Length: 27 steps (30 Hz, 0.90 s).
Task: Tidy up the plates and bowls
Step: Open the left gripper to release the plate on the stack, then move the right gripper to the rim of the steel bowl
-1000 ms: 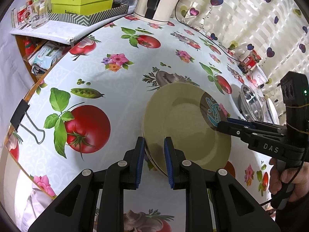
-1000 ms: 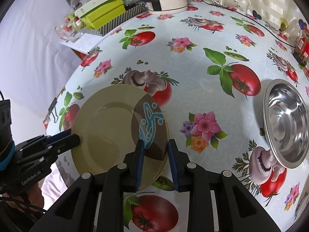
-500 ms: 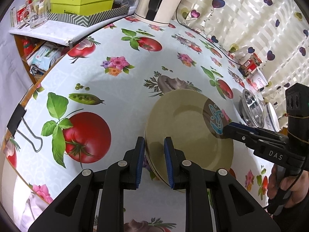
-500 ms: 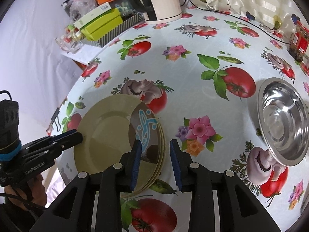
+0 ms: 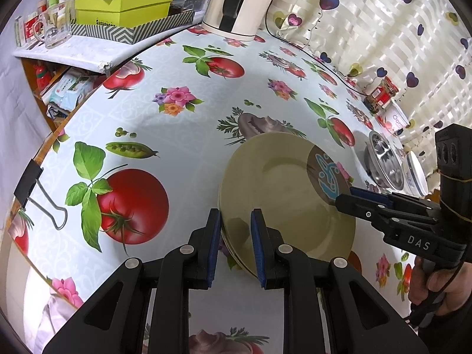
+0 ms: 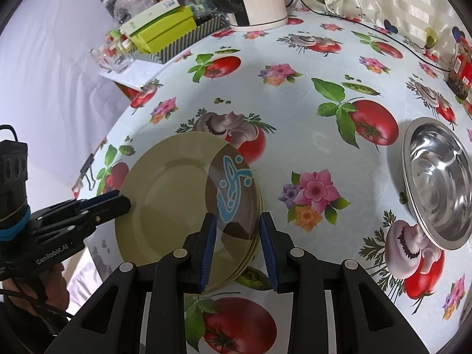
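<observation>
Stack of plates (image 5: 283,194) on tablecloth (image 5: 183,135), left of steel bowl (image 6: 436,183). Left gripper (image 5: 234,244) and right gripper (image 6: 237,247) spread, straddling opposite rims of stack, pads not pressing.

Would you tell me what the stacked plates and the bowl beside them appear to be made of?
The plates: probably glazed ceramic or melamine, olive with a soft sheen and a printed brown patch. The bowl: metal, likely stainless steel, given its mirror-bright reflections.
</observation>
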Available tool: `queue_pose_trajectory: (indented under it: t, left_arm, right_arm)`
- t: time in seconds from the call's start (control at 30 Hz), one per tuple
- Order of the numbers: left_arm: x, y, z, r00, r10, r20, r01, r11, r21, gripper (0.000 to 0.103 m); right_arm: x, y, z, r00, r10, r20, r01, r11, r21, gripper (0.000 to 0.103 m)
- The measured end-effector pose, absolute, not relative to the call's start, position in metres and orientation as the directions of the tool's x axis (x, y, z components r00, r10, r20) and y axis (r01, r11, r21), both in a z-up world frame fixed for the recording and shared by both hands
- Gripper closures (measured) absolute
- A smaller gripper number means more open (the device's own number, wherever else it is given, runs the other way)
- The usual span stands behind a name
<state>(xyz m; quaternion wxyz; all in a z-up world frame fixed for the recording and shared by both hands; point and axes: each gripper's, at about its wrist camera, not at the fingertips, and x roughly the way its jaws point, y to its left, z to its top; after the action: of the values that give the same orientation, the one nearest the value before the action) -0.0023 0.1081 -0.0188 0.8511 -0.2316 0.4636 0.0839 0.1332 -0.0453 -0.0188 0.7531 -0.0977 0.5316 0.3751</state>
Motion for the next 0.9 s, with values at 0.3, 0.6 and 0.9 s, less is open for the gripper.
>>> queue_pose_trajectory:
  t: [0.3,0.6,0.9]
  left_arm:
    - [-0.005,0.108,-0.017,0.555,-0.069,-0.829,-0.358,0.880,-0.313,0.082]
    - [-0.006,0.103,0.001,0.587,-0.038,-0.809,-0.340,0.895,-0.289,0.082]
    - [0.003,0.081,0.015,0.607,-0.064,-0.792,-0.276,0.918,-0.286,0.082]
  right_arm:
    - [0.131,-0.048,-0.017,0.158,0.463,-0.872,-0.669,0.700,0.250,0.073]
    - [0.131,-0.081,-0.004,0.199,0.498,-0.844,-0.615,0.734,0.288,0.073]
    - [0.132,-0.135,0.011,0.281,0.503,-0.817,-0.530,0.791,0.305,0.067]
